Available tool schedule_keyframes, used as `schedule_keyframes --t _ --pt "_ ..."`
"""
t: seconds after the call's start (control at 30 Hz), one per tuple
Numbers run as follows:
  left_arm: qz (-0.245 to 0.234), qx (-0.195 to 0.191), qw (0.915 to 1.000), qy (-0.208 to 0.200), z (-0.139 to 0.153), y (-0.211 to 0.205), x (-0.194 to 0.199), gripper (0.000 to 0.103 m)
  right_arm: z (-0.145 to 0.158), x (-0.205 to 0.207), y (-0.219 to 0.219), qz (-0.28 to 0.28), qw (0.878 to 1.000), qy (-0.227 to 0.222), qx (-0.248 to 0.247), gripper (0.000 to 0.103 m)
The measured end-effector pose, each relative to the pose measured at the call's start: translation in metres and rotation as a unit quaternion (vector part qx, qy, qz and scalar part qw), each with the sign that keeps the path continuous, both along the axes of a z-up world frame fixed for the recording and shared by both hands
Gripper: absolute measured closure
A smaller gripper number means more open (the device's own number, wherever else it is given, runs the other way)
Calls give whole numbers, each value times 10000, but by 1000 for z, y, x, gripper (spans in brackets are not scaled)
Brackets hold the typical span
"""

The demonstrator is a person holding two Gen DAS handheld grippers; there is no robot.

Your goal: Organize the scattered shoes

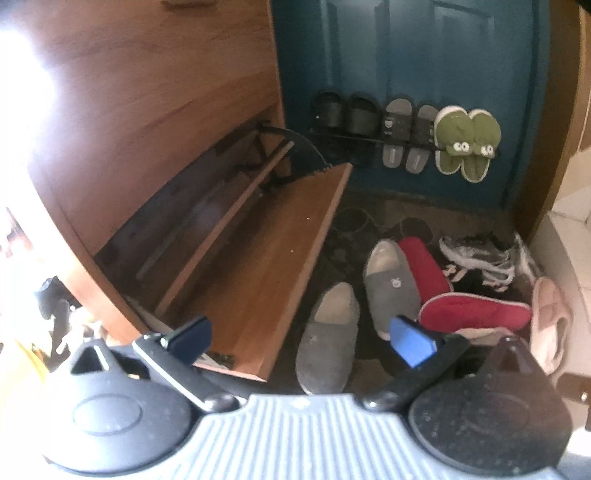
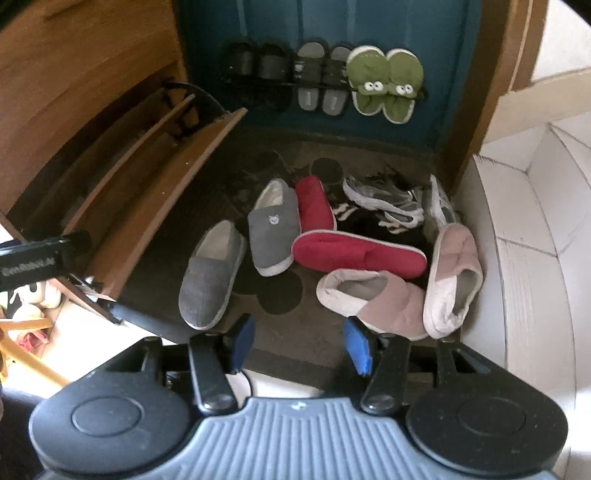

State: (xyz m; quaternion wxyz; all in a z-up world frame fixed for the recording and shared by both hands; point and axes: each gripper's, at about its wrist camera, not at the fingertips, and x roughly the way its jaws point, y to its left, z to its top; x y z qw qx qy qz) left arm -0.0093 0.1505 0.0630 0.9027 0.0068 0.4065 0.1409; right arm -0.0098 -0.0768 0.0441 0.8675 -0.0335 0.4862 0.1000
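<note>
Shoes lie scattered on a dark doormat (image 2: 288,332): two grey slippers (image 2: 212,275) (image 2: 273,225), two red slippers (image 2: 360,253) (image 2: 314,201), two pink slippers (image 2: 373,299) (image 2: 452,280) and grey-white sneakers (image 2: 384,201). In the left wrist view the near grey slipper (image 1: 327,338) lies between and just past the fingers of my left gripper (image 1: 301,338), which is open and holds nothing. My right gripper (image 2: 299,345) hovers open over the mat's near edge, short of the pink slippers. The wooden shoe cabinet's tilt-out drawer (image 1: 258,258) stands open on the left.
A rail on the blue door (image 2: 332,22) holds black slides (image 2: 255,61), grey sandals (image 2: 321,77) and green frog slippers (image 2: 384,83). A white tiled step (image 2: 535,229) borders the mat on the right. Part of the other gripper (image 2: 37,262) shows at the left edge.
</note>
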Motion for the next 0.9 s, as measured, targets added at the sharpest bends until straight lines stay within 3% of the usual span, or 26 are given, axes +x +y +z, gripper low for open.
schedule_keyframes --t 0.13,0.3,0.4,0.5,0.9 --pt "-176 -37 9998 92 -6 -20 -2 0 -9 5 -22 -282 9994 138 118 40" --pt "-241 286 9992 172 2 -61 -7 0 -16 10 -51 -698 9970 245 233 40" --pt "-396 247 9989 -73 15 -84 -17 0 -12 7 -69 -994 9945 205 257 34" --pt "-488 239 9985 -34 19 -104 -32 0 -14 7 -79 -1220 9917 259 319 34" --pt "-544 -921 9942 123 35 -105 -58 0 -15 9 -87 -1654 9858 154 247 34"
